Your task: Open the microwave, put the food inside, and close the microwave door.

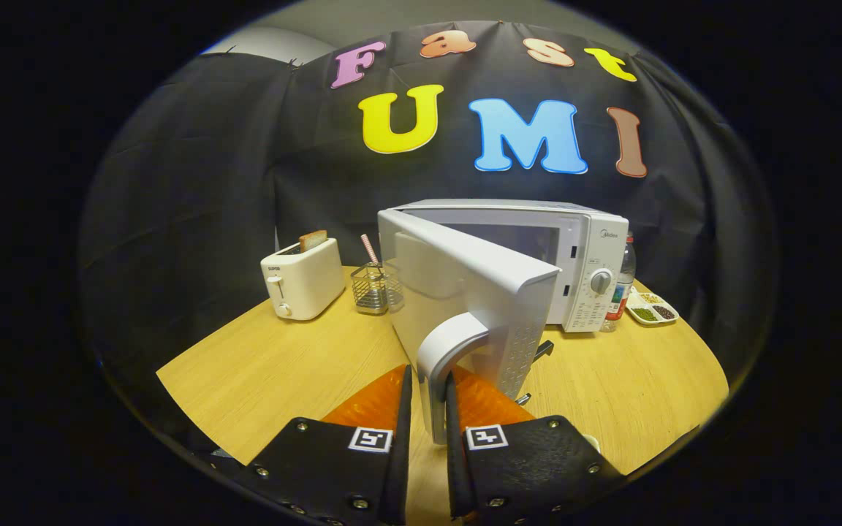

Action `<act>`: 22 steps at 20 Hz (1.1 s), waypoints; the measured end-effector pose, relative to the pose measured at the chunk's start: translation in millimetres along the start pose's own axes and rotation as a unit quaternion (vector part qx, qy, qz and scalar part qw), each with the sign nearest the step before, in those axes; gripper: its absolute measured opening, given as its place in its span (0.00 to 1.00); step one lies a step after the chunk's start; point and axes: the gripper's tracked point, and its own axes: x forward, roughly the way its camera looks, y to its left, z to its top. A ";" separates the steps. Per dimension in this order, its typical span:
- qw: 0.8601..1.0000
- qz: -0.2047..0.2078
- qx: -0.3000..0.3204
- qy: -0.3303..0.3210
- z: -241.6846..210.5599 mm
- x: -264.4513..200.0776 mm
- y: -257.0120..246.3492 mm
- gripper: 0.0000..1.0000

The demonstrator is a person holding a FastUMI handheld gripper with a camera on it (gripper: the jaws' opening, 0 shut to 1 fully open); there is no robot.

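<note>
A white microwave (pixel 582 256) stands on the round wooden table (pixel 267 365). Its door (pixel 465 292) is swung out toward me, roughly half open, hinged at the left. The door's curved grey handle (pixel 444 351) runs down between my fingers, and my gripper (pixel 428 387) is shut on that handle, both fingers pressing its sides. The cavity behind the door is mostly hidden. A small dark object (pixel 544 349) peeks out from behind the door's lower edge; I cannot tell what it is.
A white toaster (pixel 302 279) with a bread slice stands at the left rear, a wire holder (pixel 376 288) beside it. A bottle (pixel 620 285) and a small tray of condiments (pixel 651 307) sit right of the microwave. Bare wood lies left of the door.
</note>
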 end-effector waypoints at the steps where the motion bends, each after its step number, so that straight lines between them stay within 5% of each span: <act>1: 1.000 0.006 -0.003 0.004 -4.5 -1.4 9.1 0.23; 10: 0.999 0.041 -0.027 0.016 -19.4 -12.8 66.6 0.36; 12: 0.998 0.062 -0.010 0.020 -21.4 -18.0 82.5 0.41; 13: 0.997 0.074 -0.011 0.021 -21.3 -26.0 89.7 0.53; 16: 0.992 0.126 -0.006 0.014 -18.4 -45.9 112.8 0.54; 18: 0.989 0.150 -0.003 -0.010 -2.4 -68.0 116.7 0.75; 19: 0.989 0.149 -0.005 -0.025 6.1 -75.3 111.2 0.96; 22: 0.990 0.126 -0.019 -0.066 26.3 -96.6 83.5 0.98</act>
